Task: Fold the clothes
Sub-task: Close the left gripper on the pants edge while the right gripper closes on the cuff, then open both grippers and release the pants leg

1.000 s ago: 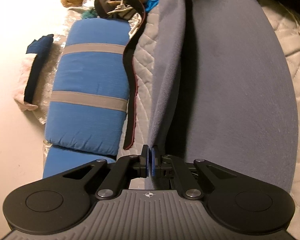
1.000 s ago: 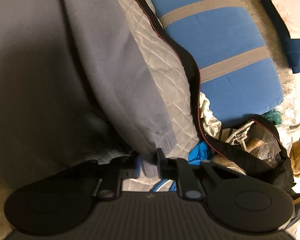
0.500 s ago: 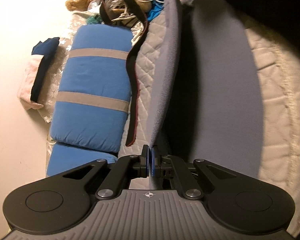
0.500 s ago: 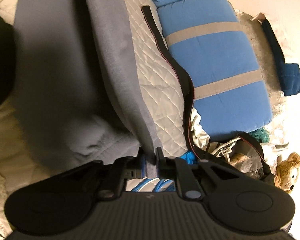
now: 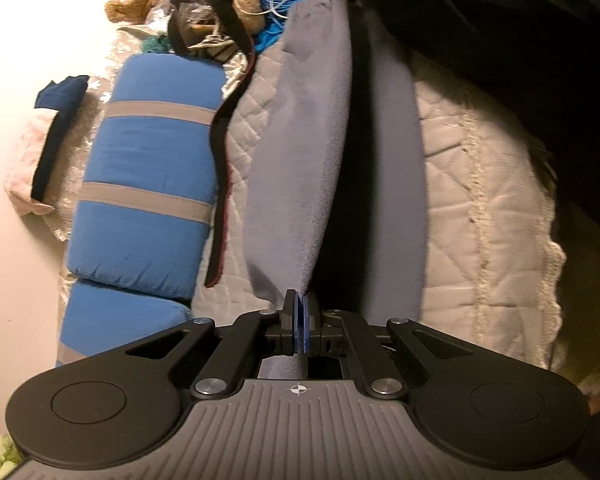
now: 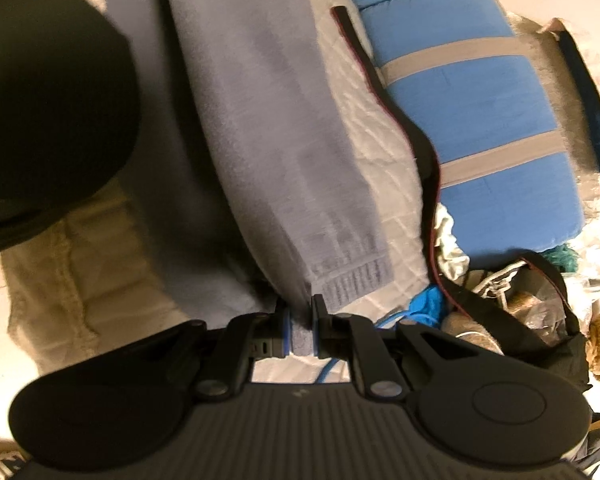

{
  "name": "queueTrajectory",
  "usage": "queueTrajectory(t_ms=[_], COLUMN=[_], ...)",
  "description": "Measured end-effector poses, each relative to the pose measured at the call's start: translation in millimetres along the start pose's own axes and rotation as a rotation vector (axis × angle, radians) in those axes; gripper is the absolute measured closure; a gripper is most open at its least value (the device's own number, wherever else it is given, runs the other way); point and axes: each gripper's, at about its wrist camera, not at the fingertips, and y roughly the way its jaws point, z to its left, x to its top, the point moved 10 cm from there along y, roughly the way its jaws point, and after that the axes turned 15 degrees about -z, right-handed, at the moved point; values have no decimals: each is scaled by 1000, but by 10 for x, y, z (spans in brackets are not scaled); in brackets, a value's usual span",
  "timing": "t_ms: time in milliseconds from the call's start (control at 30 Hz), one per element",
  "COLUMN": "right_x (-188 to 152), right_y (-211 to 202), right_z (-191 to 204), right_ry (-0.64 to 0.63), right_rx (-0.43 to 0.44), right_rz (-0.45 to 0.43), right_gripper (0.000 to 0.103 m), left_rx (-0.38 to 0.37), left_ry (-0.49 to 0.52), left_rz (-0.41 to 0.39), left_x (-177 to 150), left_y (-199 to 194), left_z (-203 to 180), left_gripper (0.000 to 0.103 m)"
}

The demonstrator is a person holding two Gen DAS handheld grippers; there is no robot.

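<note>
Quilted bed cover (image 5: 480, 216) carries the work. Left wrist view: your left tongs (image 5: 300, 322) are clenched on one edge of the grey garment (image 5: 300, 152), which is lifted and stretched taut above the bed. Right wrist view: your right tongs (image 6: 299, 334) grip the ribbed cuff end (image 6: 352, 276). Step in hand appears to be the carry-over fold; next, lower both edges evenly onto the cover.

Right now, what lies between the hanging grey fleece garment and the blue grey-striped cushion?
In both wrist views: white quilted bedspread, with a black red-edged strap lying along it.
</note>
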Motion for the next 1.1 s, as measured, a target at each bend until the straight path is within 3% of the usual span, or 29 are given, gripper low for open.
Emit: queueTrajectory(t_ms=[367,500,533,567,733,800,900,933,1100], right_x=[-129,-139,-140,-140,-95,-32,84,139,497], right_y=[60,79,82,88,24,-58,-185,-230,-454], right_z=[245,290,296,292,81,-26,-182,-228,-442], right_ry=[26,16,14,6,76,141,223,255,458], right_rx=[104,106,104,91,-21,-44,-95,-109,-157], right_rz=[60,70,72,75,80,61,37,23,-76], right_gripper=[93,92,72,70,18,14,3,2,0], left_rx=[-99,-125,-130,-137,-106,-86,-59,-44,30], left_ry=[-40,-45,-44,-52,-64,-51,-49,-53,-107], left_rz=[19,32,35,39,50,54,55,50,43], left_x=[-43,-82,-93,-111,-179,-187,-210,-215,-291], left_y=[41,107,123,146,217,197,139,110,-81], left_z=[-349,-482,-514,-543,-591,-591,-561,-536,-357], left_gripper=[101,101,101,101,97,94,58,51,38])
